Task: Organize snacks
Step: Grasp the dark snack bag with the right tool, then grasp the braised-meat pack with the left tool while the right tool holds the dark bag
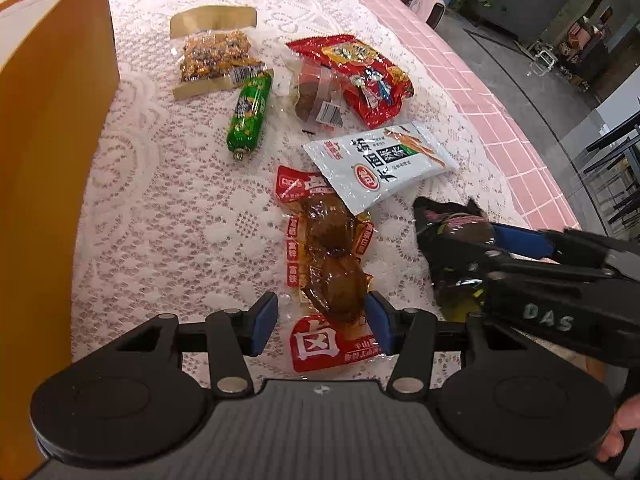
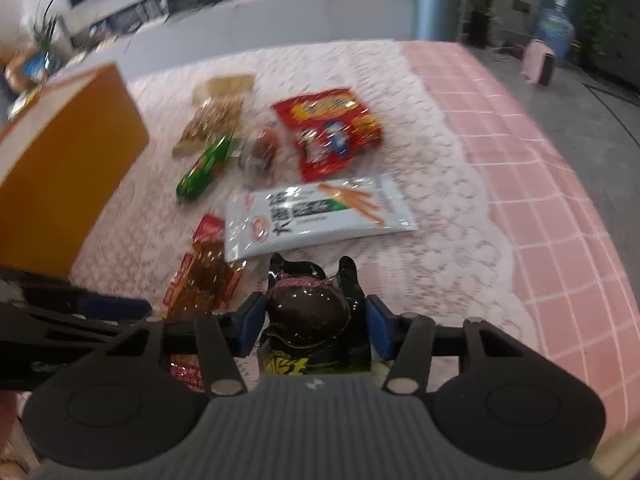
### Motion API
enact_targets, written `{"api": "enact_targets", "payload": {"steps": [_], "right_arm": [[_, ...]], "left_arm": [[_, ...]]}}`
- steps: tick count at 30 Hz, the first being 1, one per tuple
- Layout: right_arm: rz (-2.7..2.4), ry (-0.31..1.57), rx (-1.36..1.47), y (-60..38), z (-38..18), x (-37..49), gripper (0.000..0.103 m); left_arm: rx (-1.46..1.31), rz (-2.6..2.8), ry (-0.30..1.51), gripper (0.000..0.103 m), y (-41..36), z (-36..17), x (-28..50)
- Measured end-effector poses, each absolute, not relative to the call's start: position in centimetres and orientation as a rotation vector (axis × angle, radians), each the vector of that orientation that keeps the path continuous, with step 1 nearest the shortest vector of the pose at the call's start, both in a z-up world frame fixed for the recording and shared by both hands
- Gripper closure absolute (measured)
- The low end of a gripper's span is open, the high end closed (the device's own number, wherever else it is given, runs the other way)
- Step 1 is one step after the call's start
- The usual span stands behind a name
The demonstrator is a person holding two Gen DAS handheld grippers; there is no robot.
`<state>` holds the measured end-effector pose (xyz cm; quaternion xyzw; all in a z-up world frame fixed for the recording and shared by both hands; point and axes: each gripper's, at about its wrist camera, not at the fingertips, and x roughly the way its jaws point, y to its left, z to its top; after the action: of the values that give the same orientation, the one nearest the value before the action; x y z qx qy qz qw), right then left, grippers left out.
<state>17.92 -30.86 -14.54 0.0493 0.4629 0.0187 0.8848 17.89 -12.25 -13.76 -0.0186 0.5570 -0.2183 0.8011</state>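
My left gripper [image 1: 322,324] hangs low over a clear-and-red packet of brown braised snacks [image 1: 328,272] lying on the lace cloth. The packet's lower part is between the blue pads; the left pad [image 1: 264,324] stands clear of it, so the gripper is open. To the right, my right gripper [image 2: 316,328] is shut on a glossy black snack packet [image 2: 312,308], whose top corners curl upward. In the left wrist view the right gripper [image 1: 472,256] reaches in from the right around the same black packet [image 1: 452,220]. A white packet [image 1: 380,164] overlaps the braised packet's top.
A tall orange box [image 1: 52,160] stands at the left. Further back lie a green sausage [image 1: 248,116], a clear packet of brown pieces [image 1: 316,100], a red bag [image 1: 360,76] and a nut packet [image 1: 212,56]. The pink checked table edge [image 1: 500,120] runs down the right.
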Motion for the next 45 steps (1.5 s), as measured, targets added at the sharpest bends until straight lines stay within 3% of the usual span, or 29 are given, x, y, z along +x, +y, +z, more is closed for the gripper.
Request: {"api": "enact_targets", "payload": {"steps": [15,34,35,36,38,40,45], "right_arm": [[-0.018,0.962,0.233,-32.9,-14.9,18.0,0.051],[-0.012,0.959,0.207,-32.4,-14.9,18.1,0.052],[-0.01,0.958,0.205,-32.3,-14.9,18.1,0.052],[-0.008,0.958,0.203,-32.3,-14.9,18.1,0.052],[-0.003,0.957,0.2,-32.2,-14.9,18.1,0.052],[0.003,0.954,0.197,-32.1,-14.9,18.0,0.052],[0.005,0.948,0.188,-31.9,-14.7,17.8,0.052]], "left_arm": [[0.053,-0.38,1.177,0.032,-15.0,-13.8,17.1],[0.193,-0.368,1.059,0.035,-15.1,-12.9,14.7],[0.185,-0.37,1.051,0.038,-14.8,-12.6,14.6],[0.183,-0.359,1.034,0.067,-14.5,-12.2,14.5],[0.164,-0.356,1.013,0.091,-13.8,-11.2,14.5],[0.148,-0.35,1.022,0.097,-13.0,-10.8,14.7],[0.11,-0.403,1.049,0.095,-12.0,-11.2,14.2]]}}
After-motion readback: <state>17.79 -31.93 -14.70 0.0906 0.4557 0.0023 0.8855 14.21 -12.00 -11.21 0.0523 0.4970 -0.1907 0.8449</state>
